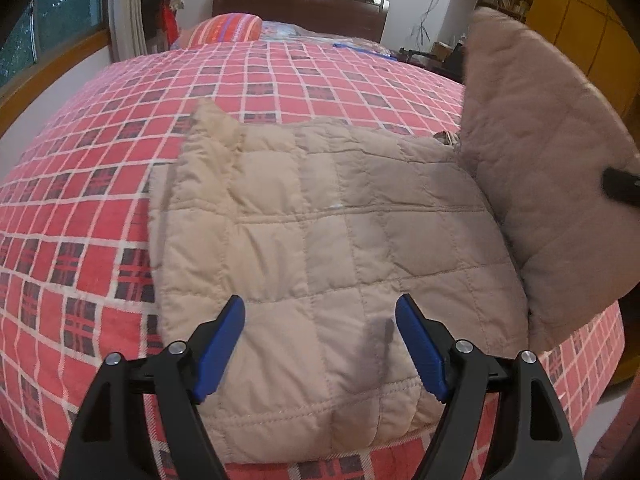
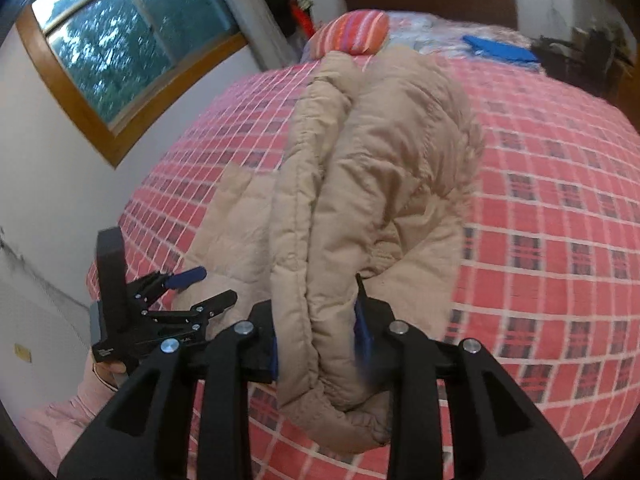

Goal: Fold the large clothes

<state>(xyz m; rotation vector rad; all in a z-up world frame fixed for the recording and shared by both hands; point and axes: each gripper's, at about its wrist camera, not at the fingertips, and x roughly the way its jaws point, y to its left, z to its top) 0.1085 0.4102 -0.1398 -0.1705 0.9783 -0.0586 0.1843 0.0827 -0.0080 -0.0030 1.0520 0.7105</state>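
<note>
A beige quilted jacket [image 1: 320,232] lies spread on the red checked bed cover [image 1: 100,160]. My left gripper [image 1: 320,344] hovers open just above the jacket's near hem, nothing between its blue pads. In the right wrist view my right gripper [image 2: 320,344] is shut on a bunched fold of the jacket [image 2: 360,200], lifted off the bed. That raised part shows in the left wrist view as a puffy flap [image 1: 540,160] at the right, with a black gripper tip [image 1: 620,188] against it. The left gripper [image 2: 200,288] also appears open at the left of the right wrist view.
A striped red pillow [image 1: 228,28] and dark headboard [image 1: 300,8] lie at the bed's far end. A blue flat item [image 2: 500,50] rests near the pillows. A wood-framed window [image 2: 120,40] is on the left wall; yellow cabinets [image 1: 568,20] stand right. A pink sleeve [image 2: 68,408] is bottom left.
</note>
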